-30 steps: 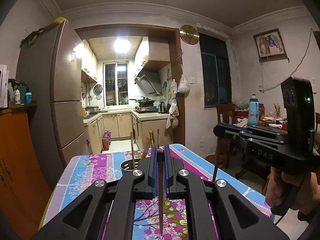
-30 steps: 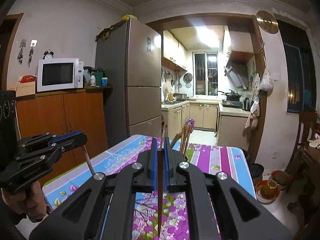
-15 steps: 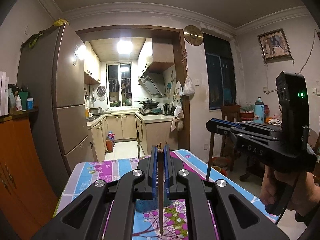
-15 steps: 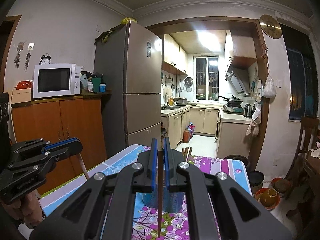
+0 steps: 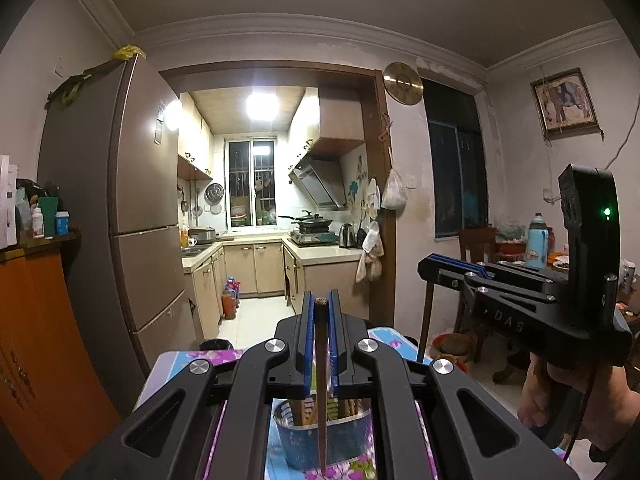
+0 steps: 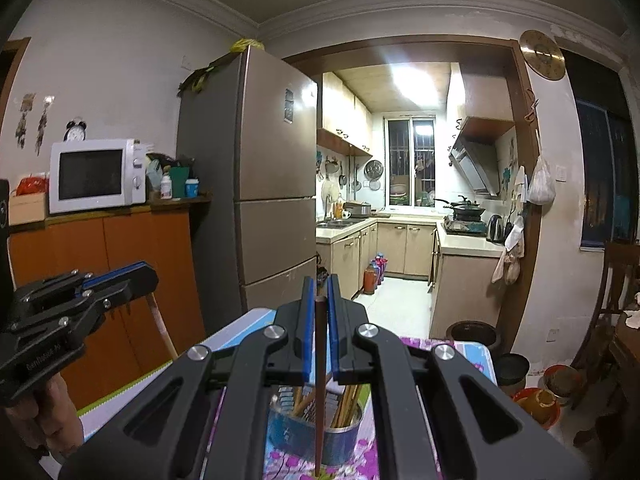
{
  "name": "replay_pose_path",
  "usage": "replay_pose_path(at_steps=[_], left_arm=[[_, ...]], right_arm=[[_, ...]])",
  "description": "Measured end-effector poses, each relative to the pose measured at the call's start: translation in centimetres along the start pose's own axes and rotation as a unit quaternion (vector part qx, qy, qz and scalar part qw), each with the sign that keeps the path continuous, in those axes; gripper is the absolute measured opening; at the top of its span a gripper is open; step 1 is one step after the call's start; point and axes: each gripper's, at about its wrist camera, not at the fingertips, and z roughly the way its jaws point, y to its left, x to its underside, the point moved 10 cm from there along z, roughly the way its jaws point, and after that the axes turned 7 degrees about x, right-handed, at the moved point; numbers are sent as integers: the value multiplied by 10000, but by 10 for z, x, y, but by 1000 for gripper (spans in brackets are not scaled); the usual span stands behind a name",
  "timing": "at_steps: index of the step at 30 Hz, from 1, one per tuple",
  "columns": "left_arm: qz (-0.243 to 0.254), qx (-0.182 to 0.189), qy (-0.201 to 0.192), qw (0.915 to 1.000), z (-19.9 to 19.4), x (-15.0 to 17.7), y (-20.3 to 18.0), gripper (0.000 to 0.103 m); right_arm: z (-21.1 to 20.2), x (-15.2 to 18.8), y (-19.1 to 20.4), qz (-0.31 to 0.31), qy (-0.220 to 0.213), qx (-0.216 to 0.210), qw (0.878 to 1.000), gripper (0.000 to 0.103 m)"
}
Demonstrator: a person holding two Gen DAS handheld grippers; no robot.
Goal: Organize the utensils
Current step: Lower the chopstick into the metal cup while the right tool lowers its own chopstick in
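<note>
Left claw (image 5: 321, 312): pressed together on a dark brown wooden chopstick (image 5: 321, 396), which hangs from the blue pads with its thin tip down.
Right claw (image 6: 319, 308): likewise pinching a second dark wooden chopstick (image 6: 319, 392), upright, tip down; seen from the left view this stick drops straight below the claw's nose.
Holder: a round shiny metal cup with a blue printed band (image 5: 320, 440), standing on the table with the flowered purple and blue cloth (image 5: 176, 360); several pale wooden chopsticks (image 5: 298, 412) already stand in it, leaning.
Key relation: in both wrist views the cup sits straight ahead of and below the claw, and each hanging stick crosses the cup's mouth in the picture; whether a tip is over the opening or nearer than the rim I cannot tell.
Long axis: both held sticks are near vertical, matching the upright cup.
Nearer hand: neither clearly; the claws stand side by side, well apart.
Step in hand: likely carrying both sticks to the cup.
Next move calls for: tip over the mouth, then lowering.
Risk: the tip catching the rim or the leaning sticks.
</note>
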Motion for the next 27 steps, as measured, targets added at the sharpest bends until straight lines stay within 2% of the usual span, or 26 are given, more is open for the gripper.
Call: replay_pose_path(at_steps=[10,27], left_arm=[[40,-72,-165,9998,44,-30,19,8],[-49,-72,143,9999,110,7,41,8]], right_arm=[[43,-32,-15,-22,-142,53,9999,5],[95,9,-25,116,229,-14,9997,5]])
